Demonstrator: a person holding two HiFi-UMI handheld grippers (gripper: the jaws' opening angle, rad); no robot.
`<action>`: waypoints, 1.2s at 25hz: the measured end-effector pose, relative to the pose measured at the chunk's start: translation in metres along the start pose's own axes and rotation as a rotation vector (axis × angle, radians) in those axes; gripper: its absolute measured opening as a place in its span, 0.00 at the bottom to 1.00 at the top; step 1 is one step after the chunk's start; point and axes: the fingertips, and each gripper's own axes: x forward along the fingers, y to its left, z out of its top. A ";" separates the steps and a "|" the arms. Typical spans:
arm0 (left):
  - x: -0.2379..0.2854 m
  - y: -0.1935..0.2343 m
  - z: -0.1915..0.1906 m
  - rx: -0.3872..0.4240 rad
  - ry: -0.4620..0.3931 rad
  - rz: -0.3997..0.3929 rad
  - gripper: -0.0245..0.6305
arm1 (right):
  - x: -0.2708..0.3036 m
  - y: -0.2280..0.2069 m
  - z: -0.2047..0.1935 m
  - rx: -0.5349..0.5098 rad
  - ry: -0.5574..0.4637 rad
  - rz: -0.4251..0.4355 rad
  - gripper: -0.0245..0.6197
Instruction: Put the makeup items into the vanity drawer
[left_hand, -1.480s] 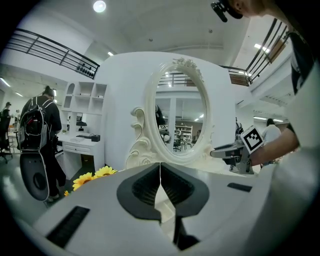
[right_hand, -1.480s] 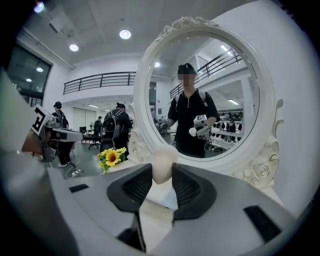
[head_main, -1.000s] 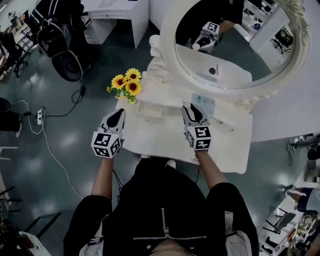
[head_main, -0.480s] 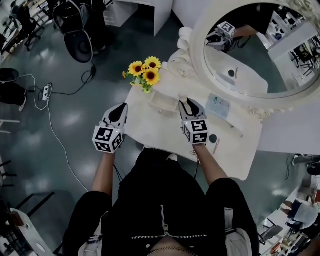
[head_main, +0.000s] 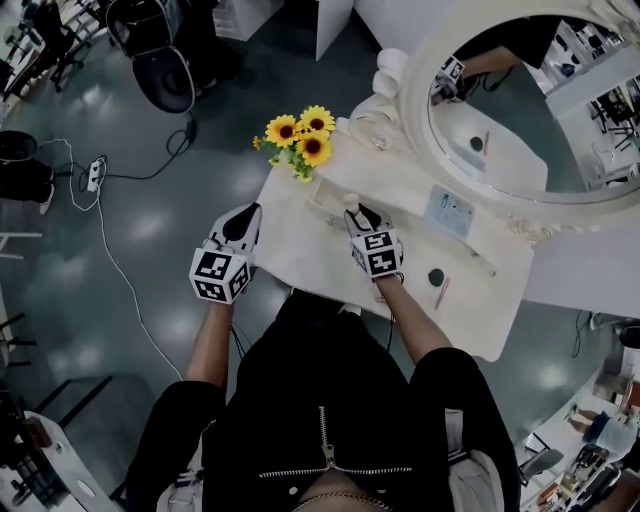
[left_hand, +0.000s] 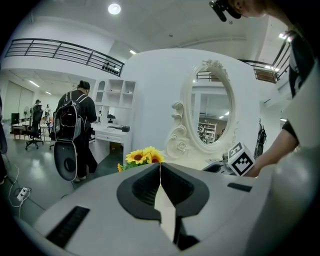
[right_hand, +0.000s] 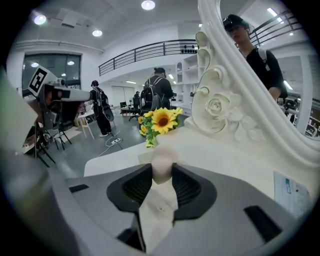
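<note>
The right gripper (head_main: 358, 214) hangs just over the small open drawer (head_main: 320, 197) on top of the white desk (head_main: 300, 258), and its fingers are closed on a small, pale, rounded piece (right_hand: 161, 167) that I take for a makeup sponge. It is pinched by its sides right at the fingertips, with most of it bulging out past them. That thin hold looks like the main worry: a soft round thing gripped so near the tips could squirt free, or be let go a touch short, then bounce off the drawer's rim onto the desk. The drawer is shallow and sits close to the sunflowers (head_main: 300, 136) and the carved foot of the mirror (head_main: 520, 110), so a careless dip could knock the rim or brush the flowers. The left gripper (head_main: 247, 213) is empty with its fingers together, near the desk's left edge and apart from the drawer, so nothing steadies it. A dark round compact (head_main: 436, 277), a pink pencil (head_main: 441, 293) and a pale blue packet (head_main: 449, 212) lie on the desk to the right, not yet put away.
</note>
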 end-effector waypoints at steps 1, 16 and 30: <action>0.000 0.003 0.000 -0.002 0.001 0.003 0.07 | 0.006 -0.001 -0.006 0.006 0.021 -0.002 0.24; 0.006 0.013 -0.009 -0.023 0.031 0.006 0.07 | 0.021 -0.012 -0.027 0.135 0.095 0.001 0.25; 0.015 0.002 -0.005 -0.009 0.031 -0.019 0.07 | 0.015 -0.014 -0.023 0.139 0.063 0.012 0.28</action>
